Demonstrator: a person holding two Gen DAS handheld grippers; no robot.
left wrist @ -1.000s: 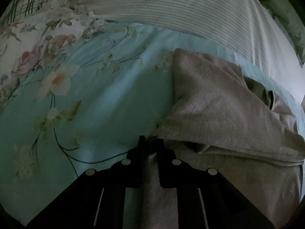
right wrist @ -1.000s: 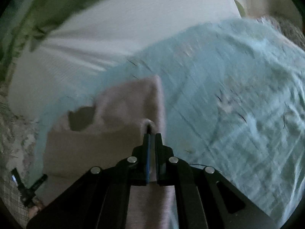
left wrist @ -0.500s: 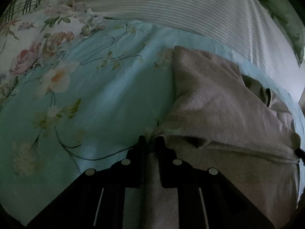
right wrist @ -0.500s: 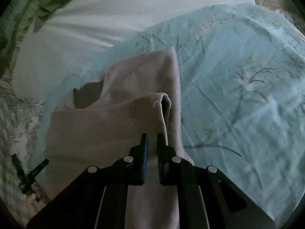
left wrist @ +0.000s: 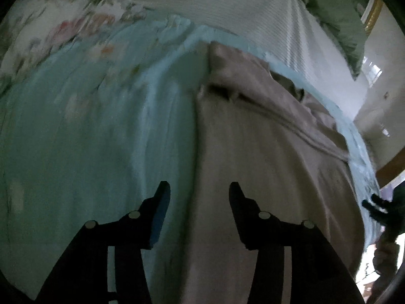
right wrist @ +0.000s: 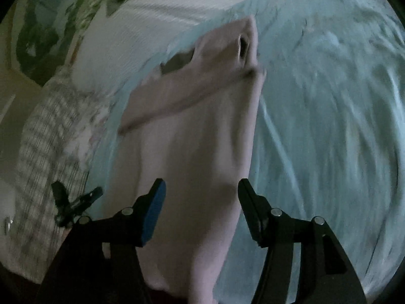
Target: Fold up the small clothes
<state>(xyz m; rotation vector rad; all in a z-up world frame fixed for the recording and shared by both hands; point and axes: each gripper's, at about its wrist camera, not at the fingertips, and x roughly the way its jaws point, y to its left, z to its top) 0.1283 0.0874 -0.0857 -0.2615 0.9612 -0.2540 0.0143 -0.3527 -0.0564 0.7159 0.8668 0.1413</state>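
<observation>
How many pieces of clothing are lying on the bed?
1: a beige garment, part-folded, lies on the light blue floral sheet, seen in both views. More could be out of frame.

The room is dim and bluish. Daylight comes only from a bright window at the far right of the left wrist view. Both views smear with motion blur, worst on the bedspread, and bend sharply into black corners.
</observation>
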